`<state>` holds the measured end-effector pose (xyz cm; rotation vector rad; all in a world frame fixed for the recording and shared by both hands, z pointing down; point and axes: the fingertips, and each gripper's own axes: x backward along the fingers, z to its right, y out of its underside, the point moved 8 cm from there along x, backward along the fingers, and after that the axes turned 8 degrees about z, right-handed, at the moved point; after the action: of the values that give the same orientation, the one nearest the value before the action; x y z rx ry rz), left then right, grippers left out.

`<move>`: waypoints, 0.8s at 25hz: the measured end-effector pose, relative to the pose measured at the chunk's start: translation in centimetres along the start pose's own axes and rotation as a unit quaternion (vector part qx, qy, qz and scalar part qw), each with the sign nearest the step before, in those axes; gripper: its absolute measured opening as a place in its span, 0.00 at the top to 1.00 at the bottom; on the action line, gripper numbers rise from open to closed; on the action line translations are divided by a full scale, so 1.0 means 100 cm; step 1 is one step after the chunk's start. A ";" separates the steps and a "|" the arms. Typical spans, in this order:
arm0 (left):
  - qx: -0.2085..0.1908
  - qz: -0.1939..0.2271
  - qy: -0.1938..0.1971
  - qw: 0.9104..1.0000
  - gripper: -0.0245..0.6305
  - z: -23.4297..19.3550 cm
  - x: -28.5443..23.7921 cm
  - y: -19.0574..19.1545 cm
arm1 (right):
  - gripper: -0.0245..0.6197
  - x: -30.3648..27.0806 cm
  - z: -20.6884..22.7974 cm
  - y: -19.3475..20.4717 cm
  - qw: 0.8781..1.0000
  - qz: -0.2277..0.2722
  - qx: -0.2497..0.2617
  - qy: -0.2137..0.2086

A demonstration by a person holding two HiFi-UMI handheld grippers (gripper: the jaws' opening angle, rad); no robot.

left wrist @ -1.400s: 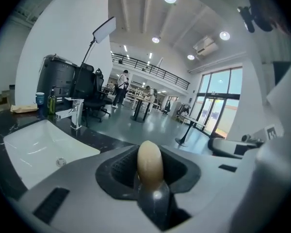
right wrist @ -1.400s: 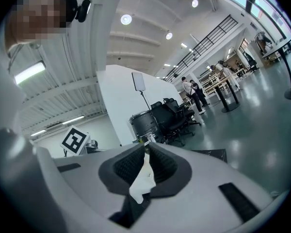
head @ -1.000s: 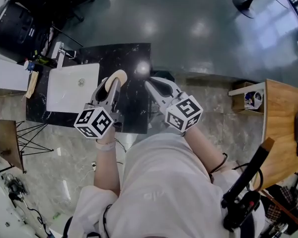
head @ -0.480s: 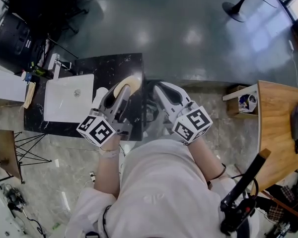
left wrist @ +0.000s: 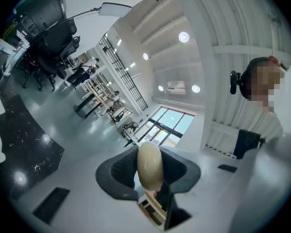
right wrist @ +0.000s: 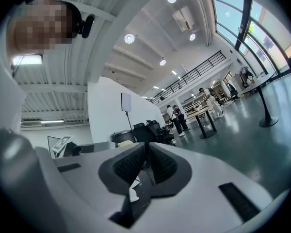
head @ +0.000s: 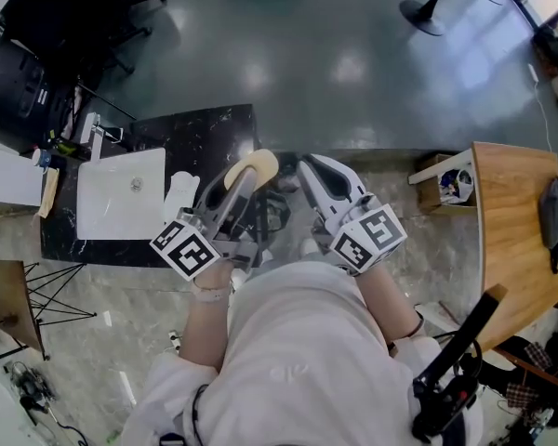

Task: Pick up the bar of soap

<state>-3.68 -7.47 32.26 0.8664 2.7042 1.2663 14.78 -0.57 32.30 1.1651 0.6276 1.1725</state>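
The bar of soap (head: 253, 166) is a cream oval, pinched on edge between the dark pads of my left gripper (head: 245, 177). It is held up in the air, off the right end of the black counter (head: 205, 128). The left gripper view shows the soap (left wrist: 149, 164) upright between the jaws of that gripper (left wrist: 150, 174), with the hall behind it. My right gripper (head: 313, 168) is alongside to the right. Its pads (right wrist: 131, 165) are together with nothing between them, as the right gripper view shows.
A white sink (head: 121, 204) with a faucet (head: 95, 128) is set in the black marble counter, and a white object (head: 179, 196) lies beside it. A wooden table (head: 516, 240) stands at the right. A black stand (head: 456, 360) is at the lower right.
Both grippers have risen and drifted right, away from the counter, with the soap still in the left one. The left gripper has rolled somewhat.
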 end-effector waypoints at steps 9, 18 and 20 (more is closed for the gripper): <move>0.054 0.004 0.015 0.998 0.79 -0.005 -0.001 0.009 | 0.89 0.004 0.004 0.000 1.000 0.002 -0.006 0.009; 0.066 -0.003 0.011 0.998 0.79 -0.014 -0.004 0.011 | 0.89 0.001 0.006 0.004 1.000 -0.007 -0.013 0.012; 0.068 -0.004 0.010 0.998 0.79 -0.016 -0.003 0.011 | 0.89 0.000 0.006 0.006 1.000 -0.007 -0.014 0.013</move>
<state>-3.28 -8.18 34.03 0.8571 2.8359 1.1053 15.12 -0.82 33.05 1.1212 0.6366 1.1837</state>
